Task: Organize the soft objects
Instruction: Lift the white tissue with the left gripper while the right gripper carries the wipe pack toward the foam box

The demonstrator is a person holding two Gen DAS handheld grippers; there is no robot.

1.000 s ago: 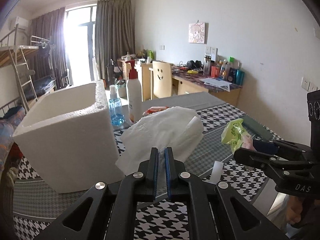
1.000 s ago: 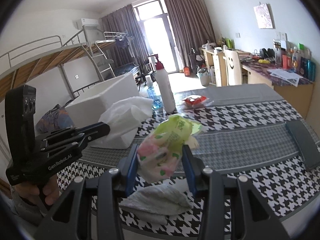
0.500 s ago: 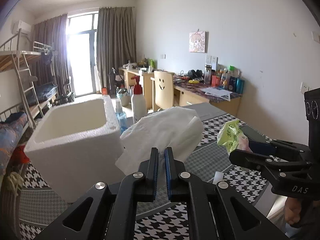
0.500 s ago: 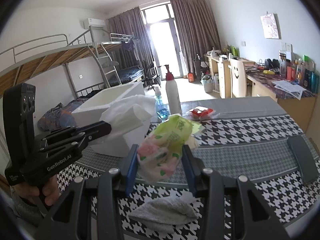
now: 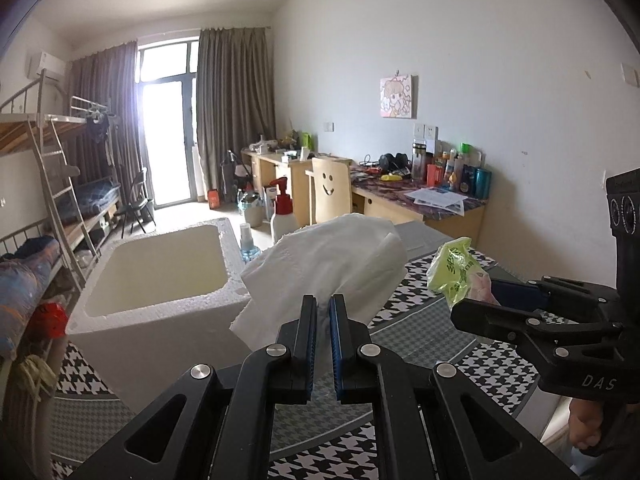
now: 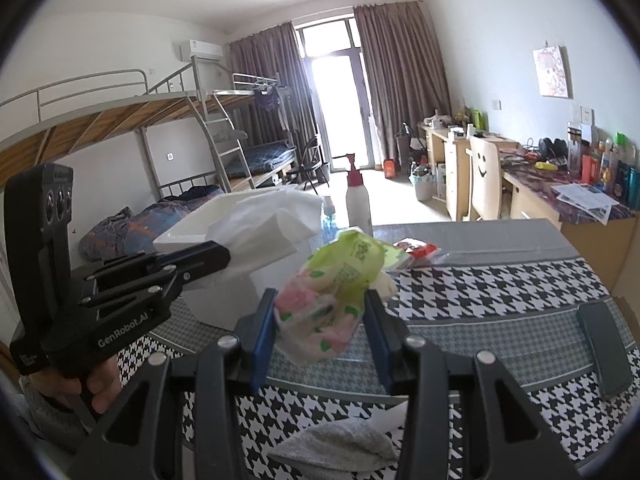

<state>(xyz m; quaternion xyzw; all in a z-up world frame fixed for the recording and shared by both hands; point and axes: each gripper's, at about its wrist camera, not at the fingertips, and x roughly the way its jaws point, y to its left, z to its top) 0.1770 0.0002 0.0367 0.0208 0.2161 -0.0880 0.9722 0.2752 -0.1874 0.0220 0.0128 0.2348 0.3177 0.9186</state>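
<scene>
Both loads have risen since a second ago: left tongs (image 5: 323,312) clamped on the white tissue (image 5: 328,264) at frame centre, right tongs (image 6: 320,322) clamped on the green tissue pack (image 6: 332,284), now level with the foam box (image 5: 160,280), probably ready for dropping in

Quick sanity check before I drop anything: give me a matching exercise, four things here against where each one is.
Things:
1. white tissue wad
2. green floral tissue pack
3. grey cloth
4. red-capped pump bottle

Places:
A. lying on the table below the right gripper
B. clamped in the right gripper
C. standing behind the foam box
D. clamped in the left gripper

Pairs: 1-D, 2-B, 3-A, 4-C
</scene>
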